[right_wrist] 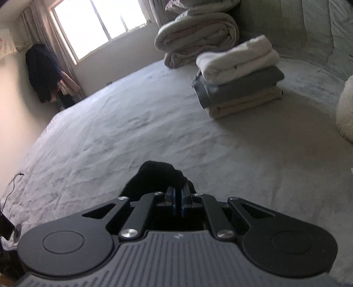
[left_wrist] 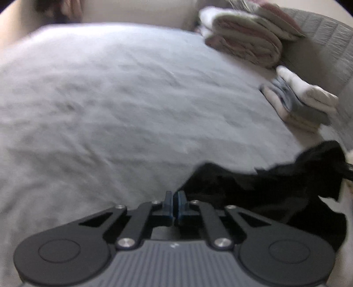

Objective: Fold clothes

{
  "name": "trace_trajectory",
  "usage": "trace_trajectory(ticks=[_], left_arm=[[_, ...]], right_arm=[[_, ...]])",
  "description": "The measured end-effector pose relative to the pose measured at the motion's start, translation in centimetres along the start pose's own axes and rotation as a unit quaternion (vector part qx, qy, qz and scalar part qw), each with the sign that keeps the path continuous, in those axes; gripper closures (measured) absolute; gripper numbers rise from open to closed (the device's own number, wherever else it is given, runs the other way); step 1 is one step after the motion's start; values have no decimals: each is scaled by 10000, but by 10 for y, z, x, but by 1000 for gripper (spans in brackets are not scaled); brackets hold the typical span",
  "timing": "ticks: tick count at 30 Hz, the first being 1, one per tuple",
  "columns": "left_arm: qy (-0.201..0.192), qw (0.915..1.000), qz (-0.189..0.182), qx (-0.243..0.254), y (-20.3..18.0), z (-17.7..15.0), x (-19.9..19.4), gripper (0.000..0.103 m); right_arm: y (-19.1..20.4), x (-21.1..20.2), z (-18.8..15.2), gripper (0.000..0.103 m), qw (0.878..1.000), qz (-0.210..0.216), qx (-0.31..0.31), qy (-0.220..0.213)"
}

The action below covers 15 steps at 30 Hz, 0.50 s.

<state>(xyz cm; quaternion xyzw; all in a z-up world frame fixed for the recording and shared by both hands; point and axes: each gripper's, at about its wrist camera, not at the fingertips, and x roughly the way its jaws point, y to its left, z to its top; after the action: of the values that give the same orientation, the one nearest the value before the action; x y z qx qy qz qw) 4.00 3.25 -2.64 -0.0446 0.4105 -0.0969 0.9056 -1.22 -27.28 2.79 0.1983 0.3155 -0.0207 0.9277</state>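
Where fingers (right_wrist: 179, 194) close, black garment (right_wrist: 157, 176) bunched, blurred.

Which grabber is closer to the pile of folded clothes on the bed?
Hard to say, probably right. The right gripper, shut on the black garment, sees the folded stack larger ahead; from the left gripper the stack looks smaller, off right.

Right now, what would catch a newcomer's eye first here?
The black garment on the pale bed, just ahead of both grippers; the right gripper is shut on it. Then the folded stack and rolled quilt at the far end, and the bright window.
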Motion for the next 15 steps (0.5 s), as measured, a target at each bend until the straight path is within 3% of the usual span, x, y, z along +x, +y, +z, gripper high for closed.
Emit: trace_trajectory(ticks=[7,15], left_arm=[[-945,9922,776,261,16,45,-33,100],[-1414,9764,1524,586,43,118,-19,100]], right_arm=[[38,6,28,97,9985,141,-515,-142],[68,67,69,97,9966,438,-683,-156]])
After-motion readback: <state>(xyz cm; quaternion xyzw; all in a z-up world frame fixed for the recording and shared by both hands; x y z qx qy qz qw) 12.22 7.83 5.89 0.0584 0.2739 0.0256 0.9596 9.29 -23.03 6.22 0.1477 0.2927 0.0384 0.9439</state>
